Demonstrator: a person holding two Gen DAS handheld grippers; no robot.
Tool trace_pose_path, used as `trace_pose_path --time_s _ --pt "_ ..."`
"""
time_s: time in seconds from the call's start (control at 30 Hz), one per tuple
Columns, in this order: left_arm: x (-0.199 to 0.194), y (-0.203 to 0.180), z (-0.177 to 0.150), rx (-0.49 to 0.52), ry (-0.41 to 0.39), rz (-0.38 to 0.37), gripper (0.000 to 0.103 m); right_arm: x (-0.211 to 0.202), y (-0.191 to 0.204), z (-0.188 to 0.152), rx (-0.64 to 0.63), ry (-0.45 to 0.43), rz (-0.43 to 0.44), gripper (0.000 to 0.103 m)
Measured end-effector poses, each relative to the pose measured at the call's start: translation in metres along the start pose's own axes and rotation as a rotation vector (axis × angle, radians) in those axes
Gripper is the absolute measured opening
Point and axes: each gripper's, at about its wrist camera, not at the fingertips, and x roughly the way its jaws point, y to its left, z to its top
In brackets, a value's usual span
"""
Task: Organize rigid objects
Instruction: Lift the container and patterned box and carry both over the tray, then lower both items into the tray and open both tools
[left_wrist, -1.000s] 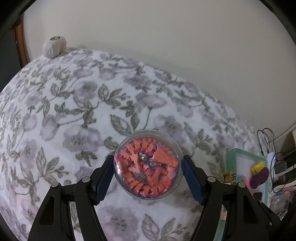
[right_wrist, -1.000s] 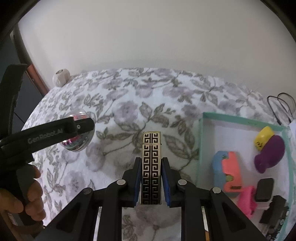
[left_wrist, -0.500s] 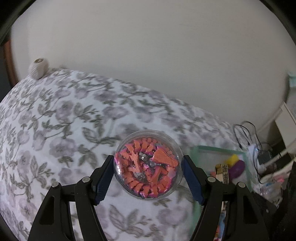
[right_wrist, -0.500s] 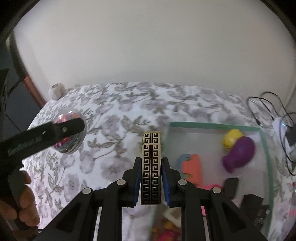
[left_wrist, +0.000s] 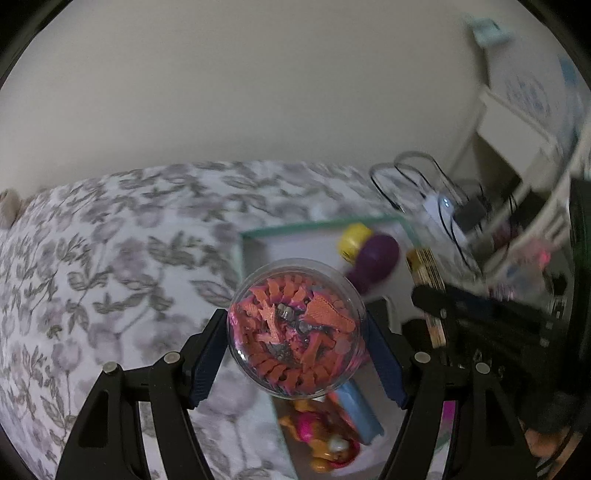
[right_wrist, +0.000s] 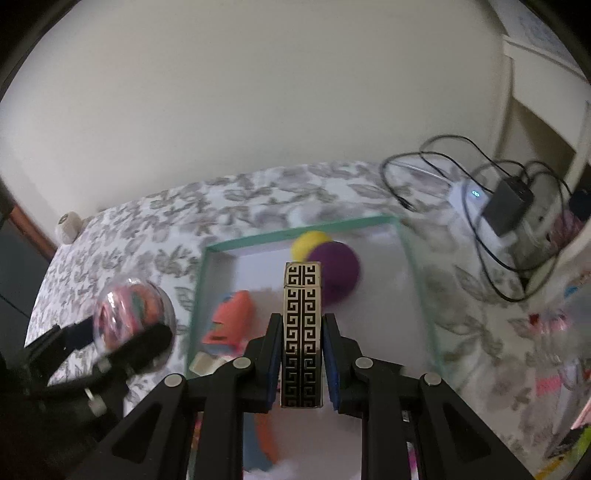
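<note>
On the left, the left gripper (left_wrist: 297, 334) had its fingers (left_wrist: 207, 360) spread wide around a clear ball (left_wrist: 297, 328) packed with orange and pink pieces, the pads pressed to its sides. The ball hung above the near left edge of the green-rimmed tray (left_wrist: 317, 224), partly over the bedspread and partly over the tray floor.

Further right, the right gripper (right_wrist: 303, 354) pinched a slim case with a black and gold key pattern (right_wrist: 303, 332), its fingers (right_wrist: 273, 354) drawn almost together on the narrow sides. The case pointed into the middle of the tray (right_wrist: 303, 232) and was held above it, not yet set down.

By the look of it the sorting was well along. The tray already held a yellow ball (right_wrist: 308, 243) touching a purple rounded toy (right_wrist: 338, 273) near the far rim, an orange and blue block (right_wrist: 231, 321) by the left wall, and a pink and orange figure (left_wrist: 325, 439) at the near end. What seemed left was to lower and release both carried things into free floor; I could see no other loose pieces except a pale ball of yarn (right_wrist: 68, 223) at the far left corner of the bed.

The surface was a bed under a white spread with grey flowers and leaves (left_wrist: 110, 266), against a plain cream wall. To the right lay black cables (right_wrist: 443, 162) and a dark charger (right_wrist: 508, 206) beside white shelving.
</note>
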Motion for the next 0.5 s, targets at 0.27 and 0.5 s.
trace_pose_path --time_s 0.27,0.5 --pt "0.011 -0.026 -0.01 0.066 0.053 0.026 0.074 0.012 -0.024 -0.012 0.036 0.071 -0.025 0.022" --pt "0.022 -0.027 -0.013 0.072 0.094 0.026 0.074 0.02 -0.03 -0.021 0.04 0.115 -0.038 0.022"
